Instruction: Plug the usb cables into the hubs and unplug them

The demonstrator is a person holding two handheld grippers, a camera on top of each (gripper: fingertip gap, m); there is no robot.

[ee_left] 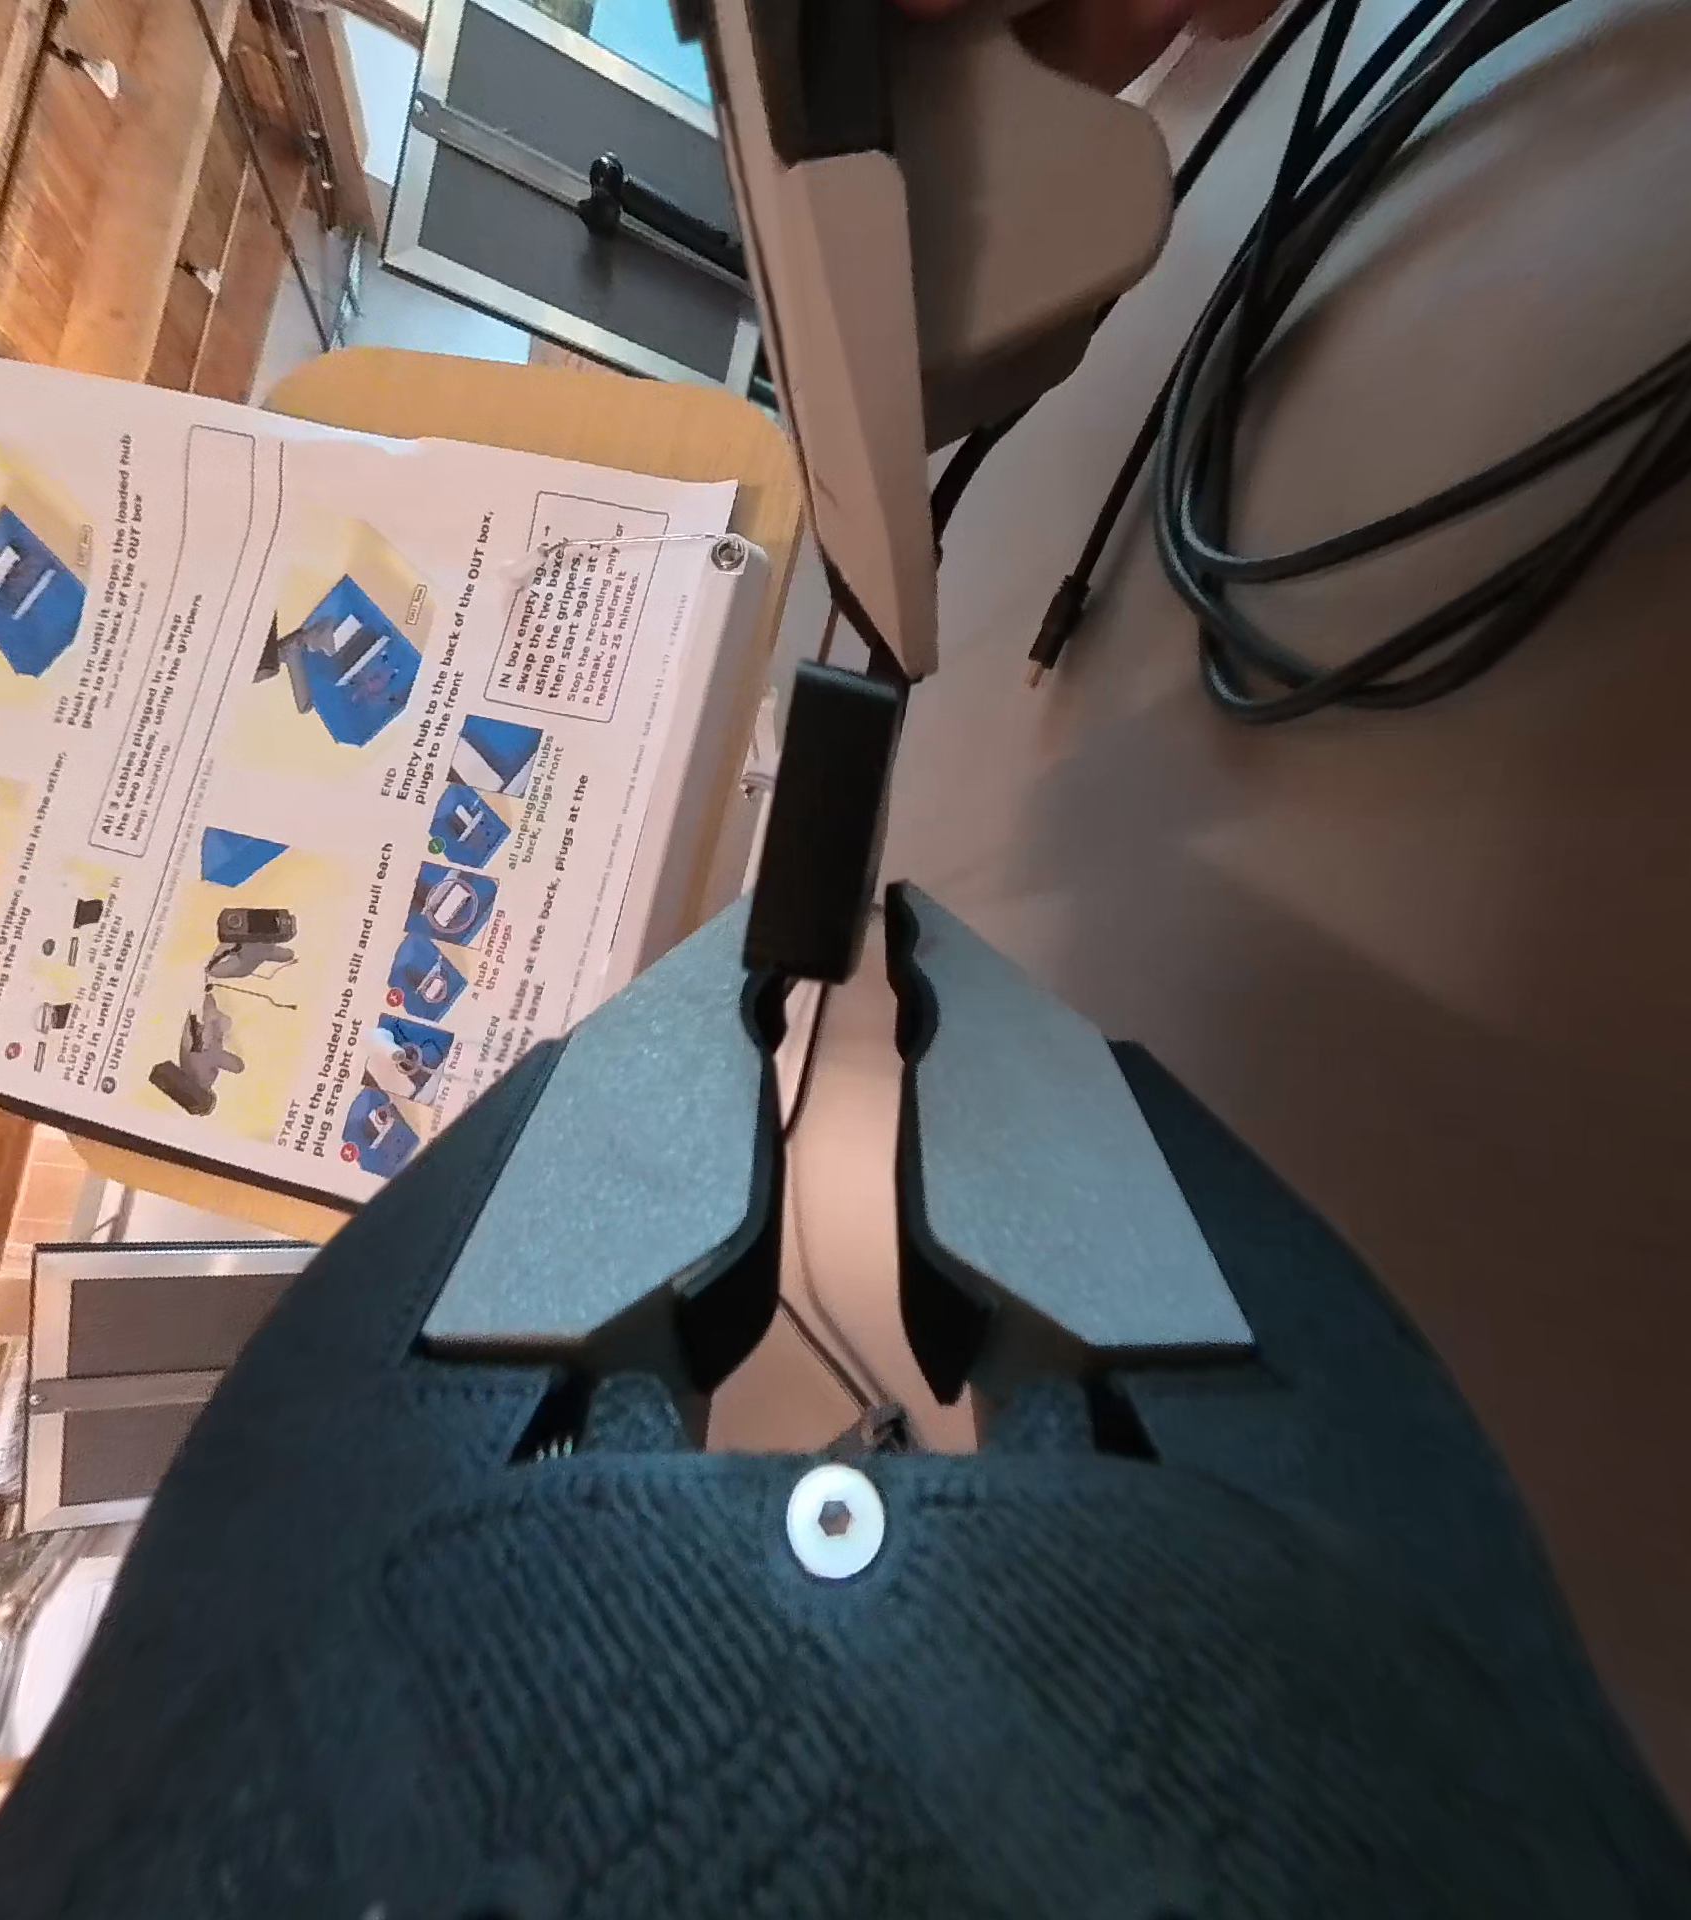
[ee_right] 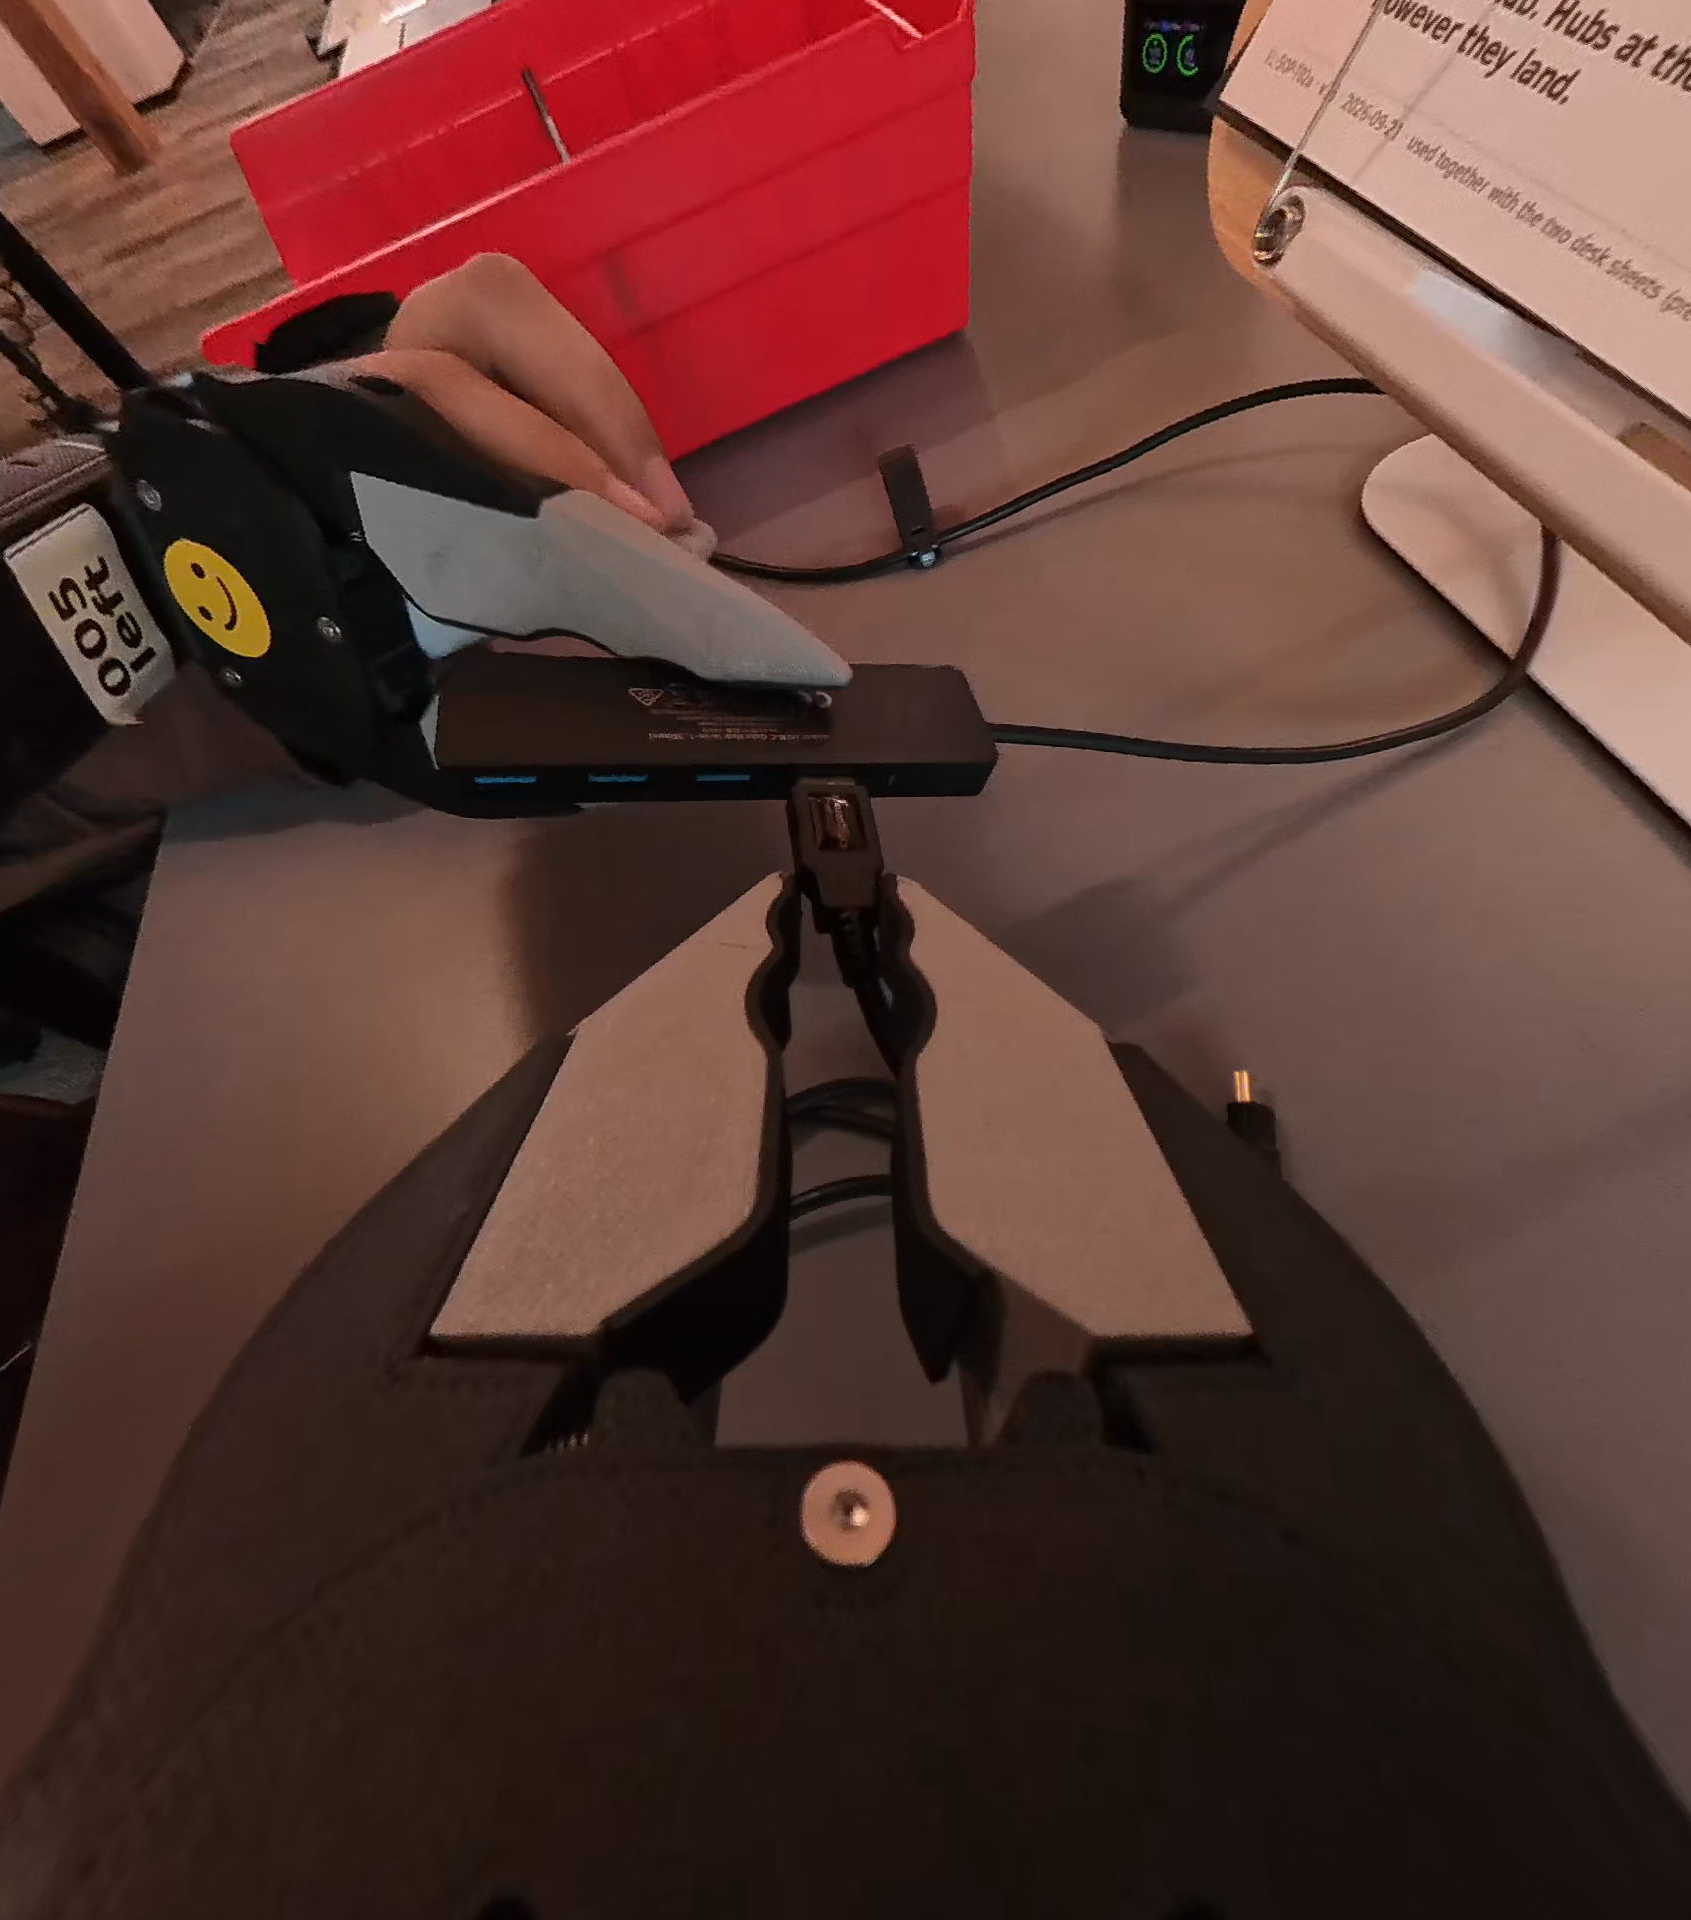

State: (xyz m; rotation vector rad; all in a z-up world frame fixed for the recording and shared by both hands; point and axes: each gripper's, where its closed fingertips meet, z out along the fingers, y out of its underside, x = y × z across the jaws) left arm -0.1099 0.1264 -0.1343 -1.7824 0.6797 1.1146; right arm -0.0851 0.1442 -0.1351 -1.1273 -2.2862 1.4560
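In the right wrist view a flat black USB hub (ee_right: pixel 706 717) is held level above the grey table by my left gripper (ee_right: pixel 820 681), which is shut on it from the left. Three blue ports show on its near edge. My right gripper (ee_right: pixel 836 894) is shut on a black USB plug (ee_right: pixel 833 831). The plug's metal tip meets the hub's near edge, right of the blue ports; how far in it sits I cannot tell. In the left wrist view the hub (ee_left: pixel 820 831) shows end-on between my left gripper's (ee_left: pixel 825 935) tips, with the right gripper's fingers (ee_left: pixel 862 468) above it.
A red bin (ee_right: pixel 716 260) stands behind the hub. An instruction sheet on a white stand (ee_right: pixel 1547 208) is at the right, also in the left wrist view (ee_left: pixel 301 727). Coiled dark cables (ee_left: pixel 1443 520) with a loose plug (ee_left: pixel 1054 634) lie on the table. The hub's own cable (ee_right: pixel 1340 743) trails right.
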